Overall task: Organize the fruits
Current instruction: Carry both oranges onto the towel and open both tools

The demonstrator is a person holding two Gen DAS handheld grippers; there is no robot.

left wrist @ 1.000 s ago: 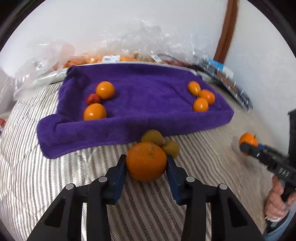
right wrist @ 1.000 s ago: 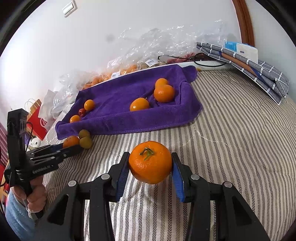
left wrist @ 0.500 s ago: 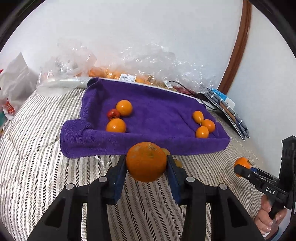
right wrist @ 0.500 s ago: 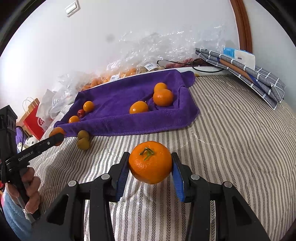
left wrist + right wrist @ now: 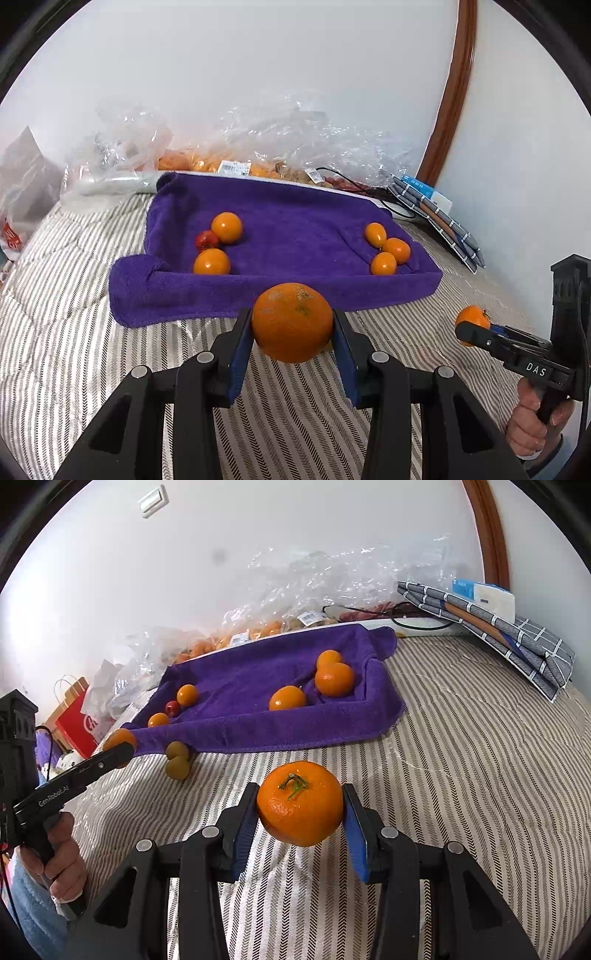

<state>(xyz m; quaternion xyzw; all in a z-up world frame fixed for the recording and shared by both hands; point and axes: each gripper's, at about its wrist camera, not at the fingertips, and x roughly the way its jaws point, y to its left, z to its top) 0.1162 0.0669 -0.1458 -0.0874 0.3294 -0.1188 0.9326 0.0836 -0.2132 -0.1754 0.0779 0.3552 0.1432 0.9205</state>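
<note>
My left gripper (image 5: 292,325) is shut on an orange (image 5: 292,322), held above the striped bed just in front of the purple towel (image 5: 295,221). My right gripper (image 5: 300,805) is shut on a stemmed orange (image 5: 300,803), held above the bed to the right of the towel (image 5: 251,675). On the towel, two oranges (image 5: 226,227) and a small red fruit (image 5: 207,240) lie at left, and three oranges (image 5: 396,250) at right. Two greenish fruits (image 5: 178,760) lie on the bed at the towel's front edge, hidden behind my orange in the left wrist view.
Crinkled plastic bags of fruit (image 5: 258,162) lie along the wall behind the towel. A folded grey checked cloth (image 5: 498,627) and a black cable (image 5: 417,622) lie at the back right. A red paper bag (image 5: 75,720) stands off the bed's left side.
My left gripper has lifted and drawn back with its orange, so the greenish fruits are now hidden behind it. My right gripper has barely moved.
</note>
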